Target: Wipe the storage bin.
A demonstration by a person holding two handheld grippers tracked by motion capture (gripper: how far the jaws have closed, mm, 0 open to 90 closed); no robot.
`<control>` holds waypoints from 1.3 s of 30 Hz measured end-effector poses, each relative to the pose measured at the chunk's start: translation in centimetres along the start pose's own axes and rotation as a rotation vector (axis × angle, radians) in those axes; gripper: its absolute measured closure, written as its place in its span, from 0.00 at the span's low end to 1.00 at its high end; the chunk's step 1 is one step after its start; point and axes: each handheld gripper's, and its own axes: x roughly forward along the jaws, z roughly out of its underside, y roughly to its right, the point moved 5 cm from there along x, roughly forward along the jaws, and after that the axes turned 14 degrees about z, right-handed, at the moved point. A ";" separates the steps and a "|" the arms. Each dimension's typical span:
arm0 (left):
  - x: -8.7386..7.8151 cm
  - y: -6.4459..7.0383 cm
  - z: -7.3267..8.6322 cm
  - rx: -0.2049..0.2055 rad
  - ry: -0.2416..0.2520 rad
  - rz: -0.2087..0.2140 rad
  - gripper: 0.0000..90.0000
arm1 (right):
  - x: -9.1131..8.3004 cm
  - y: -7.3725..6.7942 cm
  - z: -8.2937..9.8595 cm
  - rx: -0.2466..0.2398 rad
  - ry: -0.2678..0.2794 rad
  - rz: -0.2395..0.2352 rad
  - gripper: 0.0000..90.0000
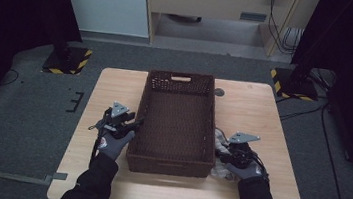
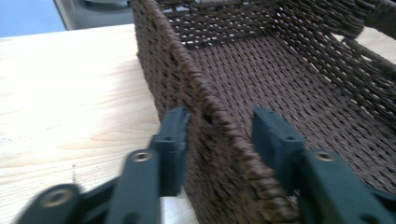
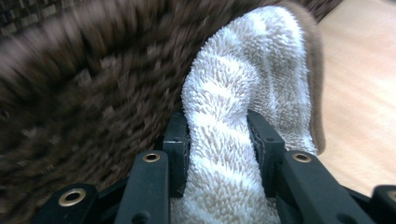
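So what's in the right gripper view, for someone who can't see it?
A hand-held gripper pinches a fold of fluffy white towel between its two black jaws. A blurry brown woven basket sits close on the left, and pale wooden table shows on the right.

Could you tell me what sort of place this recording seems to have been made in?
It looks like a lab or recording room rather than a home: a lone wooden table stands on grey carpet, black stands on hazard-striped bases flank it, and loose cables trail by the back wall. A wicker basket sits on the table.
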 end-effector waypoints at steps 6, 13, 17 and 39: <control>-0.9 0.1 -0.6 0.013 0.033 0.023 0.44 | -3.8 1.5 -1.8 0.090 0.171 -0.003 0.72; -3.1 0.7 -0.1 0.008 0.037 0.073 0.50 | -5.2 -0.2 -1.9 0.033 0.205 -0.021 0.72; -3.8 1.2 0.7 -0.005 0.032 0.114 0.54 | -3.9 -0.9 -0.7 0.022 0.136 -0.022 0.73; -2.4 2.9 1.8 0.032 -0.064 0.083 0.71 | -4.5 -1.0 -0.9 0.016 0.167 -0.036 0.72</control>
